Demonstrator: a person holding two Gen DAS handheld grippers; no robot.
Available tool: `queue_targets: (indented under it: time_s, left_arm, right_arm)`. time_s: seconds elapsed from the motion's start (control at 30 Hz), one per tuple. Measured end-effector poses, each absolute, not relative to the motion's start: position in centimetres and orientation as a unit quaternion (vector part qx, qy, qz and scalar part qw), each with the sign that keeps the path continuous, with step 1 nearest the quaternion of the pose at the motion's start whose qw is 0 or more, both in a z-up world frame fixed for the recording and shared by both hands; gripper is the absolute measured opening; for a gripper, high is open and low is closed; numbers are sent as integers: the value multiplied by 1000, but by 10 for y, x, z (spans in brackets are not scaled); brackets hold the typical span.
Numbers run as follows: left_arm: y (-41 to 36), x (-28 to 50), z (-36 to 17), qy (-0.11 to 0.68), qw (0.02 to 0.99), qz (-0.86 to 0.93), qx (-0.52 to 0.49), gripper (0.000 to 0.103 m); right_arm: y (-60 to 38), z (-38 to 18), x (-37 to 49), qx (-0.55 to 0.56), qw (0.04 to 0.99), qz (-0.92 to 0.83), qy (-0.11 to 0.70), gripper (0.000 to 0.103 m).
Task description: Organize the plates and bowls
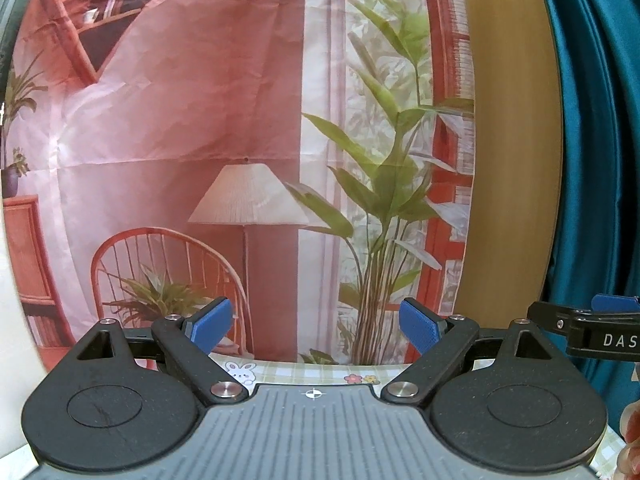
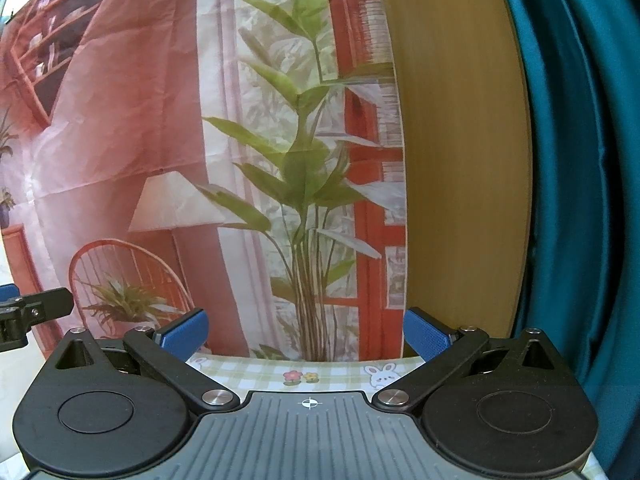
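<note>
No plate or bowl shows in either view. My left gripper [image 1: 316,326] is open and empty, its blue pads wide apart, raised and facing the wall hanging. My right gripper [image 2: 306,334] is open and empty too, held level beside it. The right gripper's tip also shows at the right edge of the left wrist view [image 1: 584,326], and the left gripper's tip shows at the left edge of the right wrist view [image 2: 24,306]. Only a thin strip of the checked tablecloth [image 2: 328,372] shows below the pads.
A printed wall hanging [image 1: 180,140] with a lamp, chair and plants fills the back. A wooden panel [image 1: 512,140] and a teal curtain [image 1: 600,140] stand to the right. The table's far edge [image 1: 320,370] meets the hanging.
</note>
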State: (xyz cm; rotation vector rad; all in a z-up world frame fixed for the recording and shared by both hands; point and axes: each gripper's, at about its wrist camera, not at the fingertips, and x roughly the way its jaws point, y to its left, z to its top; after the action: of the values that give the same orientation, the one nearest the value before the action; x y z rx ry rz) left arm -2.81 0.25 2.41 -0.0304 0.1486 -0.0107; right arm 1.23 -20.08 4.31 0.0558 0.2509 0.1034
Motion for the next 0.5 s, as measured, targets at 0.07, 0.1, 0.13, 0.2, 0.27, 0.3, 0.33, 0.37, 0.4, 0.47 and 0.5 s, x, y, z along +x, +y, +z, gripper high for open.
queue_targets:
  time_s: [0.07, 0.1, 0.13, 0.2, 0.27, 0.3, 0.33, 0.37, 0.4, 0.47, 0.5]
  left_arm:
    - [3, -29, 25, 73, 997, -2, -15, 92]
    - [3, -29, 25, 73, 997, -1, -15, 92]
    - [1, -29, 25, 73, 997, 1, -15, 92]
    - [1, -29, 25, 73, 997, 3, -14, 92]
    - [0, -28, 25, 73, 997, 4, -13, 92]
    - [0, -27, 24, 74, 997, 4, -13, 92]
    - [0, -27, 24, 75, 997, 5, -13, 92]
    - [0, -27, 24, 75, 997, 5, -14, 92]
    - [-1, -27, 24, 76, 997, 6, -14, 92]
    - [-1, -26, 23, 77, 997, 6, -14, 92]
    - [-1, -27, 23, 77, 997, 6, -14, 92]
  right_arm:
    - [-200, 44, 11, 27, 991, 52, 124, 103]
    - [-200, 44, 11, 27, 991, 53, 123, 103]
    - [-199, 44, 10, 28, 991, 53, 123, 103]
    - [-200, 44, 9, 27, 991, 53, 121, 103]
    - [-200, 44, 9, 28, 991, 52, 121, 103]
    - [-200, 44, 9, 28, 991, 53, 121, 103]
    - [-200, 44, 9, 28, 991, 53, 121, 103]
    - [-200, 44, 9, 28, 991, 53, 121, 103]
    - [-201, 44, 9, 28, 991, 53, 122, 103]
    - [-201, 44, 9, 28, 991, 53, 121, 103]
    - [-201, 44, 9, 28, 991, 53, 121, 103]
